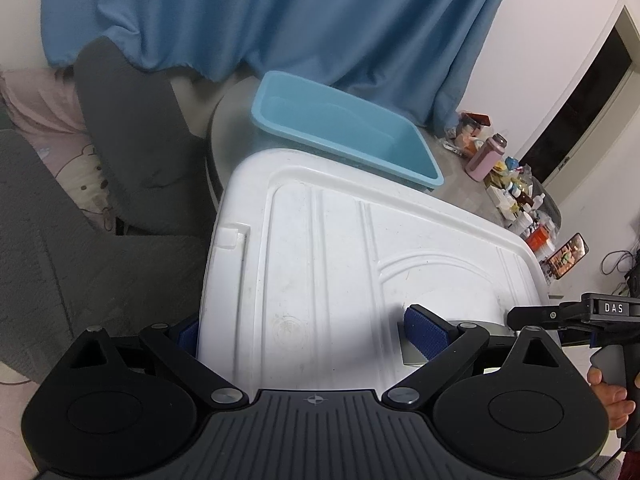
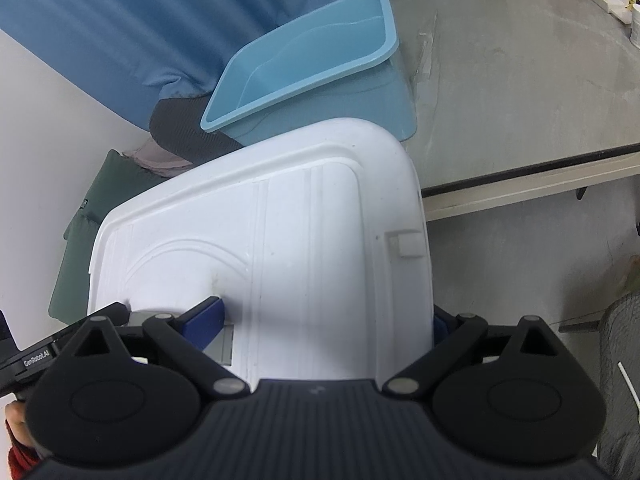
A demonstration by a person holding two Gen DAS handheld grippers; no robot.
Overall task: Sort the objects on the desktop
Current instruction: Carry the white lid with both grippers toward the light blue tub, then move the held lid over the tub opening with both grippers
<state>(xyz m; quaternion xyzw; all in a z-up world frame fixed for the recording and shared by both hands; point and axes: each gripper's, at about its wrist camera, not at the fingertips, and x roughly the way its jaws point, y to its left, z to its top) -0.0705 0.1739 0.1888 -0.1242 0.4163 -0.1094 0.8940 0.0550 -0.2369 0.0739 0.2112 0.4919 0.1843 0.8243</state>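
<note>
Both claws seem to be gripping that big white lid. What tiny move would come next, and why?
Probably carry the white lid aside, away from the blue bin. The left gripper and right gripper each straddle a lid edge, and the lid sits tilted in front of the bin.

Left gripper (image 1: 308, 334) with matte black linkage arms, silver pivot screws, blue ribbed pads (image 1: 425, 331), ridged grey base with a crosshair mark, right gripper (image 2: 328, 322) alike, "GenRobot.AI" lettering at lower left, bare skin and red sleeve (image 2: 16, 462) at the frame's corner
</note>
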